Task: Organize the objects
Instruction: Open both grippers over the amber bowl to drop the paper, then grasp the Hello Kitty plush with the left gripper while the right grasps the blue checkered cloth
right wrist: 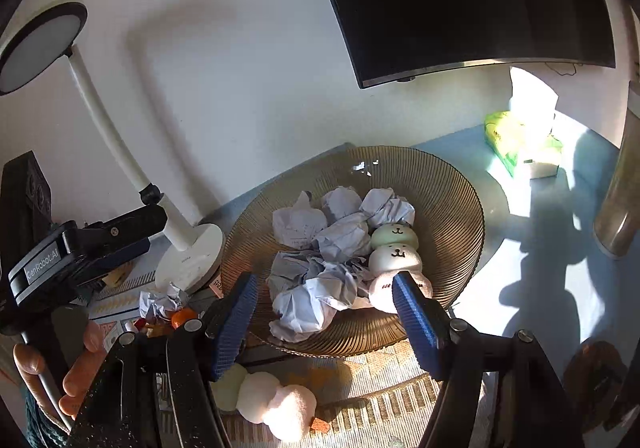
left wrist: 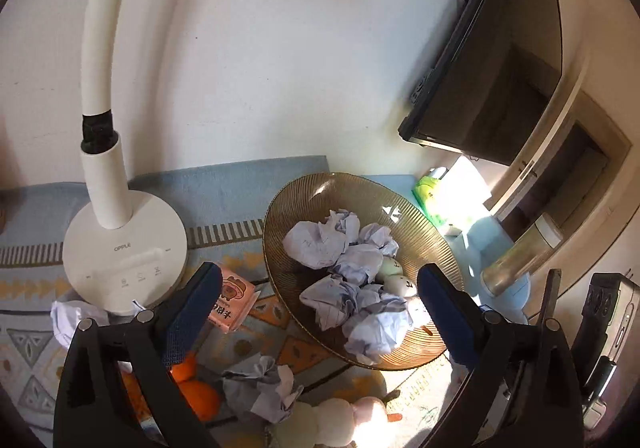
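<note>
From the left wrist, the left gripper (left wrist: 320,296) hangs with its jaws wide and nothing between them, above a ribbed amber glass bowl (left wrist: 304,192) on the patterned mat (left wrist: 224,184). The bowl holds about 6 crumpled paper balls (left wrist: 316,248); 2 more paper wads (left wrist: 260,384) lie outside it, 1 by the white desk lamp base (left wrist: 124,260). A pink card box (left wrist: 234,298) touches that base, and 2 oranges (left wrist: 198,400) sit below. From the right wrist, the right gripper (right wrist: 324,308) is likewise spread wide and empty over the bowl (right wrist: 452,200), where a 3-ball plush dango skewer (right wrist: 394,258) rests beside the paper; a 2nd skewer (right wrist: 264,400) lies on the mat in front.
</note>
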Available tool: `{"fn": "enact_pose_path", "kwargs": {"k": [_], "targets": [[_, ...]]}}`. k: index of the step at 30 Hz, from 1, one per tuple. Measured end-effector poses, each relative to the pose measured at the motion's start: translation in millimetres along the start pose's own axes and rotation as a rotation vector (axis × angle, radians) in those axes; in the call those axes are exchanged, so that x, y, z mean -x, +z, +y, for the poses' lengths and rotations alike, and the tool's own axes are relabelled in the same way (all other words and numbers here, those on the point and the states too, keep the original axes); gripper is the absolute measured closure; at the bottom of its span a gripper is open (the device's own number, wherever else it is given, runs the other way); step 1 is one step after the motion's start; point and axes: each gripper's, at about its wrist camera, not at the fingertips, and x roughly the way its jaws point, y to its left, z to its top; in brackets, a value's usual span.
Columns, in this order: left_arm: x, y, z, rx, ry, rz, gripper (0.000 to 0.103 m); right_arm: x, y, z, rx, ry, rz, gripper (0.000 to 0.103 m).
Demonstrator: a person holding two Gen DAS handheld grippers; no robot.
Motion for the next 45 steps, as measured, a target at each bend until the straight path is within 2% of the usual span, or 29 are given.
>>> {"fn": "enact_pose_path", "kwargs": {"k": [4,9,12,14,16,18,21,24,26,29,35,36,38,40,42,45], "targets": [[62.2,-11.8,0.6,-0.018,0.027,-0.092,0.005,20.2,-11.0,26.3,0.06,0.028,-0.017,0.035],[149.9,-21.9,2.6,-0.017,0.078,-0.234,0.003,47.1,-24.7,71.6,0.136,0.118,-0.043,0.035],[190.0,-40.3,12.9,-0.003,0.171,-0.303,0.0,57.9,-39.7,97.6,0.197,0.167,-0.062,0.032],[198.4,-66.5,31.0,0.021,0.252,-0.319,0.0,52.0,-58.3,108.9,0.225,0.182,-0.047,0.023],[186.5,-99.0,57.4,0.063,0.353,-0.287,0.0,36.9,-84.2,113.3,0.247,0.189,-0.02,0.021],[163.8,-131.4,87.7,0.093,0.423,-0.209,0.001,17.4,-109.0,113.9,0.259,0.194,0.022,0.021],[137.3,-164.8,123.1,0.144,0.466,-0.118,0.003,-6.1,-132.4,115.3,0.277,0.182,0.07,0.021],[127.9,-180.2,132.4,0.165,0.48,-0.099,0.003,-15.4,-139.8,116.5,0.303,0.152,0.074,0.021],[128.9,-181.1,130.1,0.158,0.469,-0.106,0.003,-23.0,-143.1,113.9,0.296,0.142,0.081,0.021],[123.8,-181.7,126.4,0.141,0.477,-0.077,0.003,-39.7,-145.2,115.7,0.297,0.097,0.147,0.021],[113.9,-181.1,118.8,0.088,0.501,-0.04,0.003,-40.7,-152.8,127.4,0.372,0.084,0.153,0.021],[110.8,-180.9,119.6,0.091,0.502,-0.015,0.003,-40.7,-153.1,128.2,0.378,0.085,0.154,0.021],[98.5,-180.3,124.1,0.095,0.507,0.086,0.003,-42.5,-152.2,128.0,0.377,0.098,0.171,0.021],[93.7,-173.7,127.6,0.077,0.461,0.13,0.006,-48.5,-149.4,127.9,0.365,0.148,0.23,0.021],[96.7,-156.0,128.4,0.031,0.425,0.121,0.006,-56.7,-143.5,129.5,0.317,0.22,0.315,0.021],[93.0,-126.1,129.8,-0.106,0.347,0.116,0.006,-63.4,-129.6,143.7,0.273,0.254,0.353,0.022]]}}
